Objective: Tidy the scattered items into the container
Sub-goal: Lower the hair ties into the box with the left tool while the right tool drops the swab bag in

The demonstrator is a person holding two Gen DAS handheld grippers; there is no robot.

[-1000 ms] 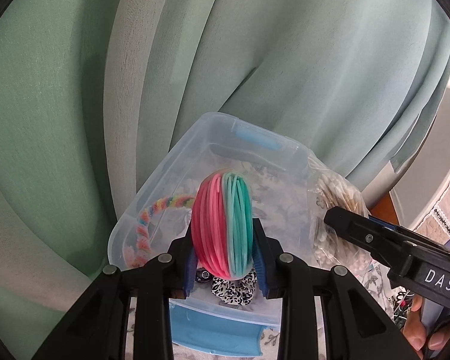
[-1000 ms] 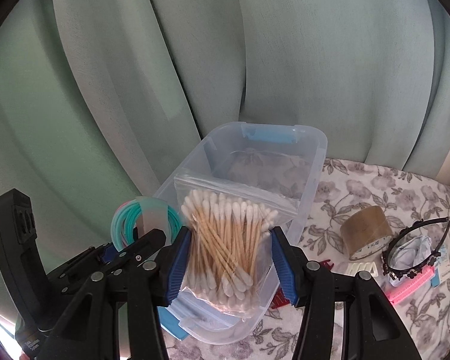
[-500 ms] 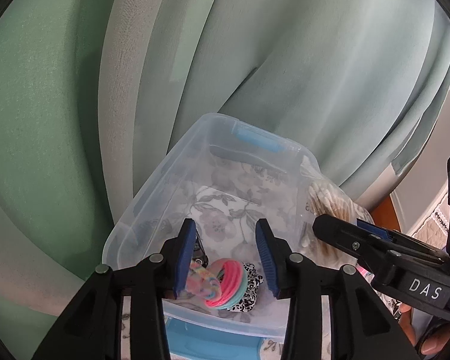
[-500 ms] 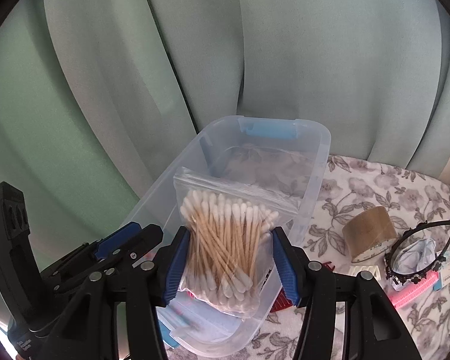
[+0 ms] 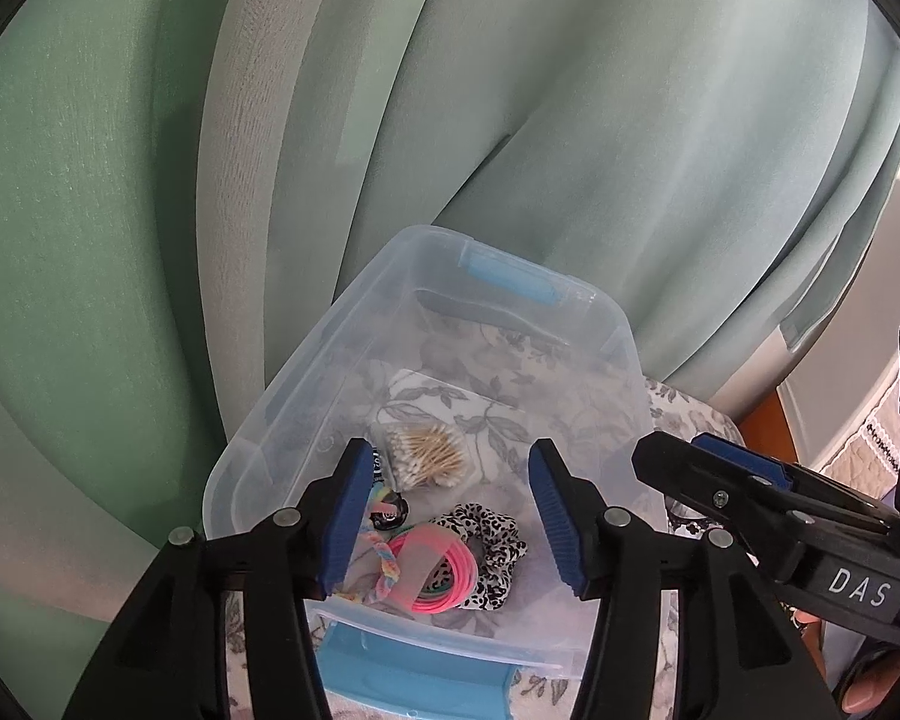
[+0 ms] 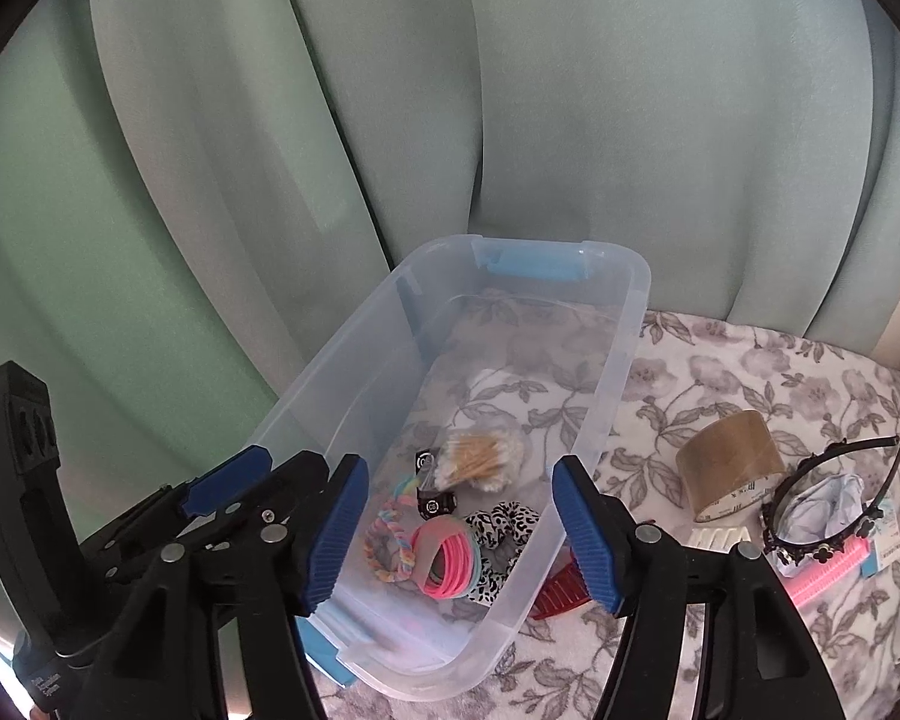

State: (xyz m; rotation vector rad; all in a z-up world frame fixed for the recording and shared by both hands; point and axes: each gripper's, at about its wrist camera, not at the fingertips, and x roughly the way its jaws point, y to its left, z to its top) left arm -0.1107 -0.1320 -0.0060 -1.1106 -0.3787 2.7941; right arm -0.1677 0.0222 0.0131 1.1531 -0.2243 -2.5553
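**Watching the box edge after the drop**

Hovering over the clear box (image 6: 624, 324), your left gripper (image 5: 447, 513) and right gripper (image 6: 459, 531) have both just been opening and now stand wide with nothing between their fingers; the bag of cotton swabs (image 6: 480, 459) and hair ties (image 5: 435, 564) lie inside, below the fingertips; swing right toward the tape roll (image 6: 729, 462) carelessly and, I judge, a finger could catch the rim and tip it.
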